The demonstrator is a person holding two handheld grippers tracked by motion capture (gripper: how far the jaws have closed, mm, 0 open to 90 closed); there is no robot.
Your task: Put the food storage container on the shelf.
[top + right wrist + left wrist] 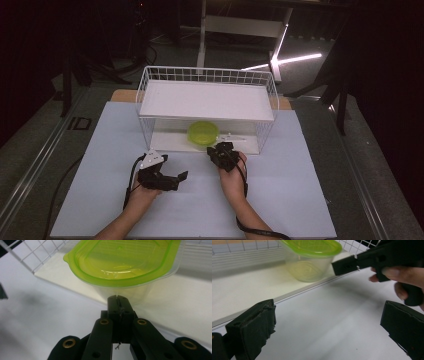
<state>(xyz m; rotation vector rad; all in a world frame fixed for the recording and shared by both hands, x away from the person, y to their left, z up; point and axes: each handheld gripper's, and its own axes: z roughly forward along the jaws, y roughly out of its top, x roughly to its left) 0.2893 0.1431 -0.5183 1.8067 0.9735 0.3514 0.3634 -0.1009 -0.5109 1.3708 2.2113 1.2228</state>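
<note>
A clear tub with a lime-green lid (203,132) stands on the lower shelf of a white wire rack (207,100), near the shelf's front edge. My right gripper (220,149) is shut with nothing between its jaws. Its tip (118,298) points at the tub's wall (125,291) just under the lid, and I cannot tell whether it touches. My left gripper (177,179) lies low over the table, left of the right one and well short of the rack. It is open and empty (324,325), aimed toward the tub (309,260) and the right gripper (344,265).
The rack's upper shelf (205,102) roofs over the tub, and wire walls close its sides and back. The lower shelf's raised lip (294,293) runs along the front. A pale mat (200,200) covers the table in front of the rack. Dark floor and desk legs (202,35) lie beyond.
</note>
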